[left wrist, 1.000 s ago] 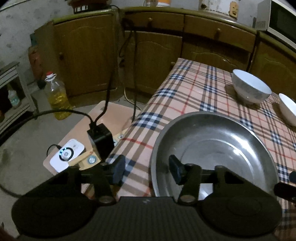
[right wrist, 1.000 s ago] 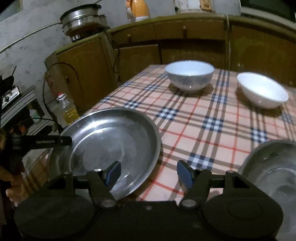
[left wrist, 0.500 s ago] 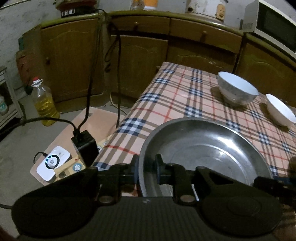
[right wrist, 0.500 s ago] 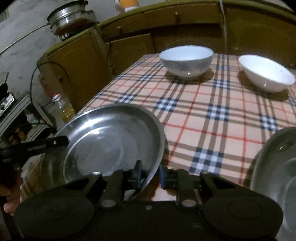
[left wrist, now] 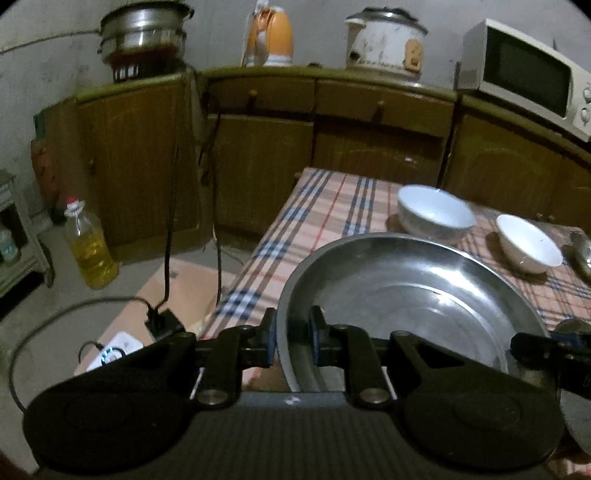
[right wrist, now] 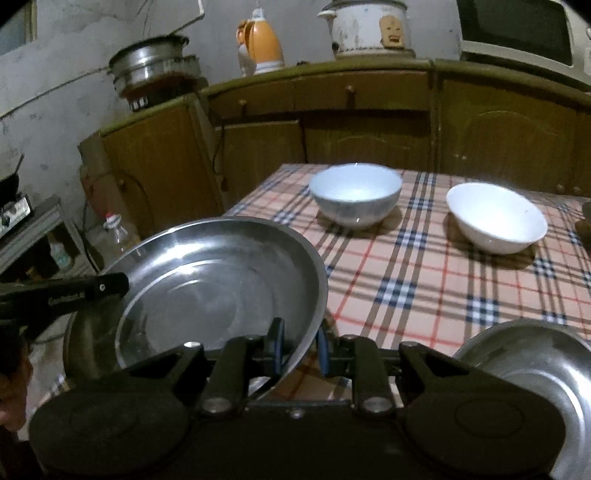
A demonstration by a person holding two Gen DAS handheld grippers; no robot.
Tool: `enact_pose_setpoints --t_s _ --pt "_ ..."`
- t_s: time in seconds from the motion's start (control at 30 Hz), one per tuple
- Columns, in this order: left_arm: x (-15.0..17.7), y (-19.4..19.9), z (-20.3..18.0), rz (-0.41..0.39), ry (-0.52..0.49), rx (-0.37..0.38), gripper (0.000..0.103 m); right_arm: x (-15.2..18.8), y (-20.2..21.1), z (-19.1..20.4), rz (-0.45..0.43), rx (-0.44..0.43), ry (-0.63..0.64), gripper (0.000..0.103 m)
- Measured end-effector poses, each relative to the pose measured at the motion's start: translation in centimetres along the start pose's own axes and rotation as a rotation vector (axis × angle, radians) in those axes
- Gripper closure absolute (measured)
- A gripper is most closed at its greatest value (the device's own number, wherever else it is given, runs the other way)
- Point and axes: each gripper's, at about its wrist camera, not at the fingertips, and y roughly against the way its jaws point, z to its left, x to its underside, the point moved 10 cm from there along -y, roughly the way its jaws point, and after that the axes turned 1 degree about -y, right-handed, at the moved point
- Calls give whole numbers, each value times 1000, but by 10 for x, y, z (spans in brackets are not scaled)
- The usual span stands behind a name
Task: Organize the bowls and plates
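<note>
A large steel plate (left wrist: pixel 413 295) is held above the checked table (left wrist: pixel 314 221) by both grippers. My left gripper (left wrist: pixel 292 341) is shut on its left rim. My right gripper (right wrist: pixel 300 349) is shut on its right rim, where the plate (right wrist: pixel 221 288) looks tilted. The left gripper's finger (right wrist: pixel 88 290) shows at the plate's far side in the right wrist view. Two white bowls stand at the far end: one patterned (right wrist: pixel 355 194) (left wrist: pixel 436 214), one plain (right wrist: pixel 496 223) (left wrist: pixel 528 249). A second steel plate (right wrist: pixel 524 365) lies at the near right.
Wooden cabinets (left wrist: pixel 369 147) line the back wall, carrying a steel pot (left wrist: pixel 142 31), an orange kettle (left wrist: pixel 269 35), a rice cooker (left wrist: pixel 386 40) and a microwave (left wrist: pixel 528 77). An oil bottle (left wrist: pixel 88 247), cables and a power strip (left wrist: pixel 114 350) are on the floor at left.
Both grippers closed on opposite rims of the large steel plate and lifted it off the table; the views have risen and tilted up toward the cabinets.
</note>
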Motion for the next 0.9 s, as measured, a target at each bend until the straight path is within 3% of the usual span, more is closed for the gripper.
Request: enact_pose_setpoints --t_s 0.27,0.9 --pt "-19 25 -27 -49 -27 24 85 -19 39 -15 -65 23 -1 78" --pt "-32 61 -120 -105 -80 161 84 -38 130 -89 -193 142 -59 78"
